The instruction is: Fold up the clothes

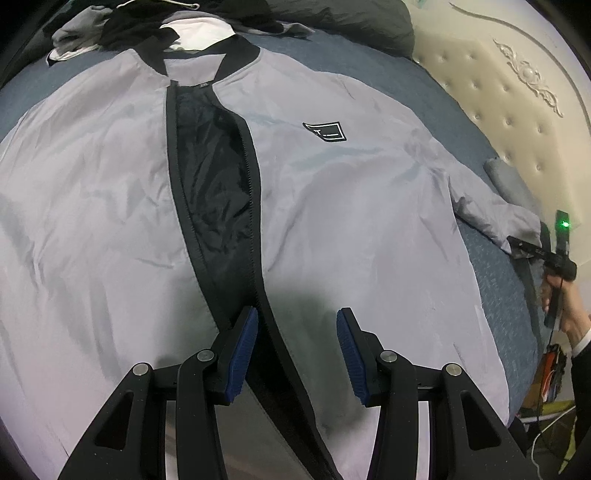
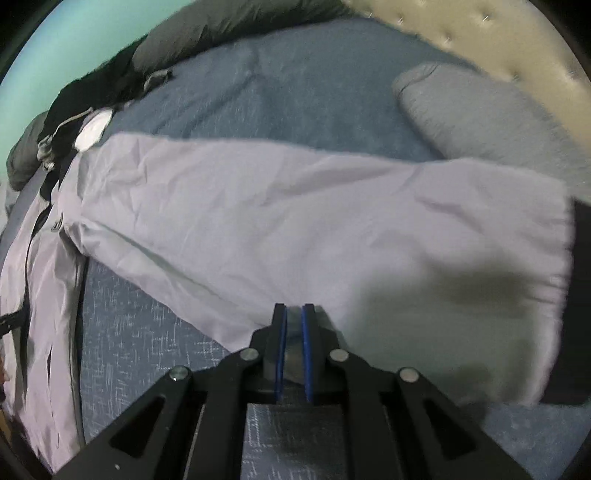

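One grey jacket point(image 1: 110, 192) lies front-up on the blue bed point(image 1: 491, 266), zip parted, one black chest patch point(image 1: 325, 131) at 1 o'clock. Left gripper point(image 1: 295, 328) hangs over the lower hem, jaws apart, empty. Right gripper point(image 2: 294, 317), jaws clamped on one sleeve point(image 2: 280, 221) at its lower edge. One grey pillow point(image 2: 461, 110) at 2 o'clock by the headboard point(image 1: 491, 85). Dark clothes pile point(image 1: 122, 22) at 11 o'clock.

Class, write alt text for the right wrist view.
The right tool, nearly closed, pinches the lower edge of a pale grey jacket sleeve stretched across a blue bedspread. A grey pillow lies beyond, beside a cream headboard.
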The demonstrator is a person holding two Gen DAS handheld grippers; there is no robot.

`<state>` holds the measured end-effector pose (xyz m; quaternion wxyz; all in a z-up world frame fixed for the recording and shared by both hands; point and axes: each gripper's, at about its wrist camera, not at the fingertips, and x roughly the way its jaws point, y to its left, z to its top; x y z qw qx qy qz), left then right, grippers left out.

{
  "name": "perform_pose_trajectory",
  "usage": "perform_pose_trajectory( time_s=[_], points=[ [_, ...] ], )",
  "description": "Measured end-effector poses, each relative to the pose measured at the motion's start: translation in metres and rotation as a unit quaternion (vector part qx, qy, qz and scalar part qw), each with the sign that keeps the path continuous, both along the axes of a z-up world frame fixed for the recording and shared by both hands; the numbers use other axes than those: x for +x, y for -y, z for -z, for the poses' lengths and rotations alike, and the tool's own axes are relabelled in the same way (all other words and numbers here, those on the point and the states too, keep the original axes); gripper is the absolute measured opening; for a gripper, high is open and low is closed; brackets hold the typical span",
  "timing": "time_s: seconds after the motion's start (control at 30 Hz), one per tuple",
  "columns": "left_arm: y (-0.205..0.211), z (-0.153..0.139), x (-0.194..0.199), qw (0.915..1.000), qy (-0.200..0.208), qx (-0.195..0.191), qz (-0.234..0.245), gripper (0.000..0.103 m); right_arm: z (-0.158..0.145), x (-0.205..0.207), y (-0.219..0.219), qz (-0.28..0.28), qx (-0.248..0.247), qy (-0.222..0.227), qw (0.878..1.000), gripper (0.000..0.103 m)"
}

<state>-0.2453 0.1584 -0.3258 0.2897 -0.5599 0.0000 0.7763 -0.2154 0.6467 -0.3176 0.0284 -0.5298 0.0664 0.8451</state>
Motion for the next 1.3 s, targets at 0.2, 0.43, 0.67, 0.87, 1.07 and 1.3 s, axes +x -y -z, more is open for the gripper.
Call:
perform_pose_trajectory(
  time_s=[0.2, 0.43, 0.67, 0.87, 1.07, 1.3],
  points=[
    [-0.001, -0.004, 0.005, 1.0, 0.0, 0.009, 0.001, 0.048, 0.0, 0.0, -0.016, 0.025, -0.008, 0.007, 1.0, 0.006],
    [-0.003, -0.024, 0.013, 0.9997, -0.018, 0.012, 0.013, 0.048, -0.068, 0.026, -0.044, 0.083, -0.003, -0.105, 0.991, 0.011],
    [0.002, -0.041, 0.019, 0.9994, -0.028, 0.018, 0.011, 0.048, -0.088, 0.059, -0.079, 0.16, -0.028, -0.13, 0.978, 0.03],
    [0.007, -0.051, 0.026, 0.9993, -0.033, 0.018, 0.009, 0.048, -0.081, 0.095, -0.105, 0.195, -0.097, -0.104, 0.97, 0.043],
    [0.014, -0.057, 0.032, 0.999, -0.039, 0.021, 0.004, 0.048, -0.061, 0.097, -0.108, 0.225, -0.13, -0.092, 0.961, 0.045],
    [0.03, -0.055, 0.031, 0.9991, -0.037, 0.02, -0.008, 0.048, -0.04, 0.1, -0.11, 0.256, -0.157, -0.084, 0.95, 0.046]
  ],
)
